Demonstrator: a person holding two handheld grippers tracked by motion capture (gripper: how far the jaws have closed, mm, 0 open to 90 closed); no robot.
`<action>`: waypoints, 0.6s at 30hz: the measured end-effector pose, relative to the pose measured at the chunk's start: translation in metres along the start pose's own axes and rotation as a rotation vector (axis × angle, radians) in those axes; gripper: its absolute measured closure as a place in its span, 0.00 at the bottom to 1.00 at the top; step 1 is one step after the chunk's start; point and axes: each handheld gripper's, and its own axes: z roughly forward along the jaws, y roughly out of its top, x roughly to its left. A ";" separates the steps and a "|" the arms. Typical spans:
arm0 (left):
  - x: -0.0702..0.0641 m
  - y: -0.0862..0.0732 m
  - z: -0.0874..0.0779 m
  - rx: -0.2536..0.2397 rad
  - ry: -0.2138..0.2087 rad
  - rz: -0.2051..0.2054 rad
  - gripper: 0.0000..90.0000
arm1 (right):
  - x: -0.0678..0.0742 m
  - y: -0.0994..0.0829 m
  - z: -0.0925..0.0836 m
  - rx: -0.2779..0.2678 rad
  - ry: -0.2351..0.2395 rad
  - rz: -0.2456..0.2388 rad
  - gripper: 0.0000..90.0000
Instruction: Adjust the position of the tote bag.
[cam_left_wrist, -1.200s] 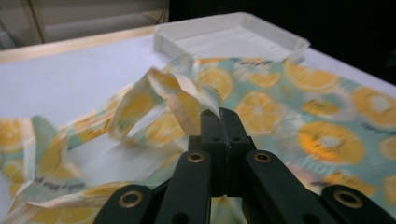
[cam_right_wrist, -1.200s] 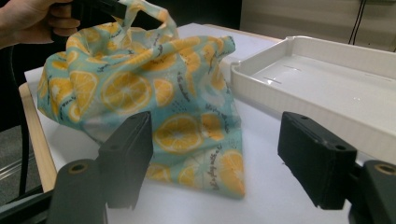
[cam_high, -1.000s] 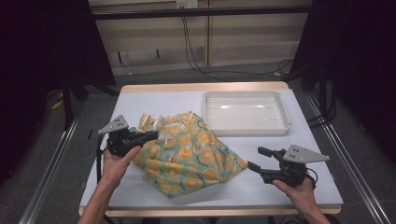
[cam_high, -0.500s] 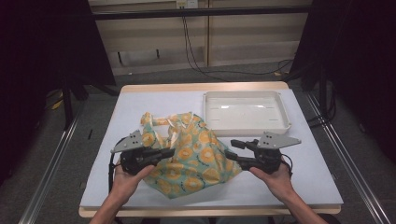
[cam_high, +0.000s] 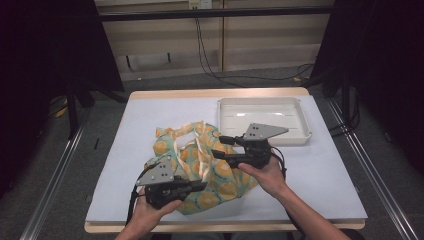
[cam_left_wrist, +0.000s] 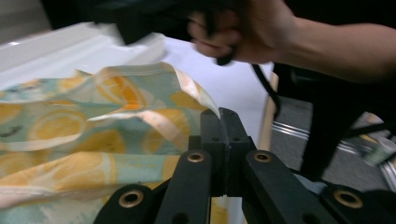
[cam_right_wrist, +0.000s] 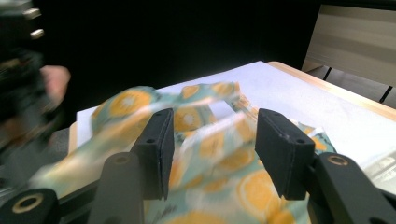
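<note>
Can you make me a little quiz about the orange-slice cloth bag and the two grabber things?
1. True or false: the left gripper is shut on the cloth bag.
2. Are the right gripper jaws open or shut?
3. Where does the white tray stand: A) beyond the bag, at the table's far right, B) under the bag?

Key: 1 true; 2 open, hovering above the bag; 3 A.

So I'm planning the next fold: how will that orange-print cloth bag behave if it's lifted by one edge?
Probably floppy: the cloth bag lies crumpled in soft folds on the table. It likely weighs little, since the left tool, shut on a thin edge, holds that edge raised. The loose handles would probably dangle and drag, so expect it to drape, not keep shape.
</note>
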 end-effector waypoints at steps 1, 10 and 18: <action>-0.002 -0.003 0.002 0.014 -0.004 -0.001 1.00 | -0.002 0.004 0.011 0.022 0.005 0.008 0.51; 0.006 -0.028 0.010 0.077 -0.023 -0.039 1.00 | -0.016 -0.008 0.057 0.161 0.001 0.039 0.44; 0.012 -0.031 0.010 0.081 -0.018 -0.058 0.99 | -0.018 -0.027 0.072 0.247 0.005 0.051 0.90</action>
